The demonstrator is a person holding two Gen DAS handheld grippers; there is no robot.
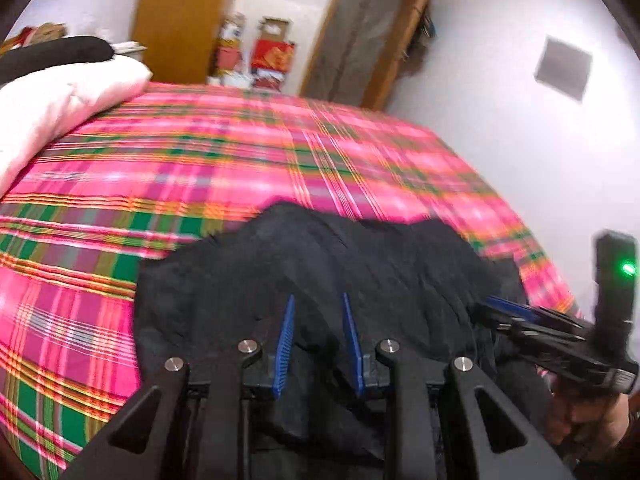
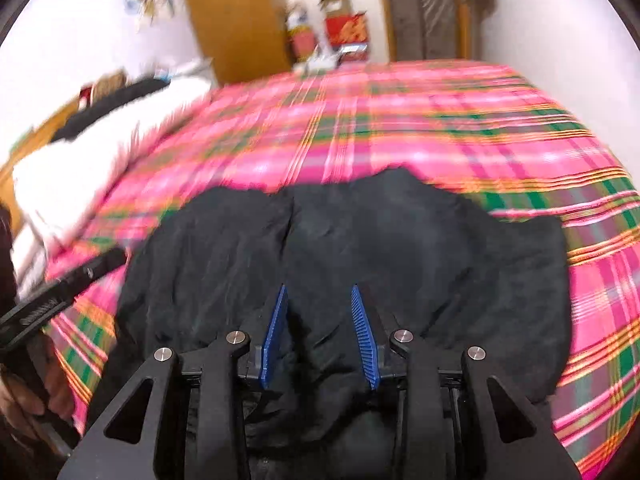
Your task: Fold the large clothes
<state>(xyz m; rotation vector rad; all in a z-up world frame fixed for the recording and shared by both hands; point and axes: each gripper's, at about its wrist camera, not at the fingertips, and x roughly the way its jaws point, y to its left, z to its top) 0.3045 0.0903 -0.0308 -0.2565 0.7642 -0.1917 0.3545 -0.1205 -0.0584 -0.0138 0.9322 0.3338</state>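
Observation:
A large black garment (image 1: 328,264) lies bunched on a bed with a pink, green and orange plaid cover (image 1: 224,160). My left gripper (image 1: 319,300) hangs just over its near part, blue pads apart with black cloth between and under them. My right gripper (image 2: 320,292) is likewise over the garment (image 2: 360,240), pads apart. Whether either one pinches cloth is not clear. The right gripper also shows at the right edge of the left wrist view (image 1: 520,316), and the left gripper at the left edge of the right wrist view (image 2: 64,292).
A white pillow or quilt (image 1: 60,104) with a dark item on top lies at the bed's far left. Behind the bed are a wooden wardrobe (image 1: 180,20), red boxes (image 1: 272,56), a screened door (image 1: 360,36) and a white wall.

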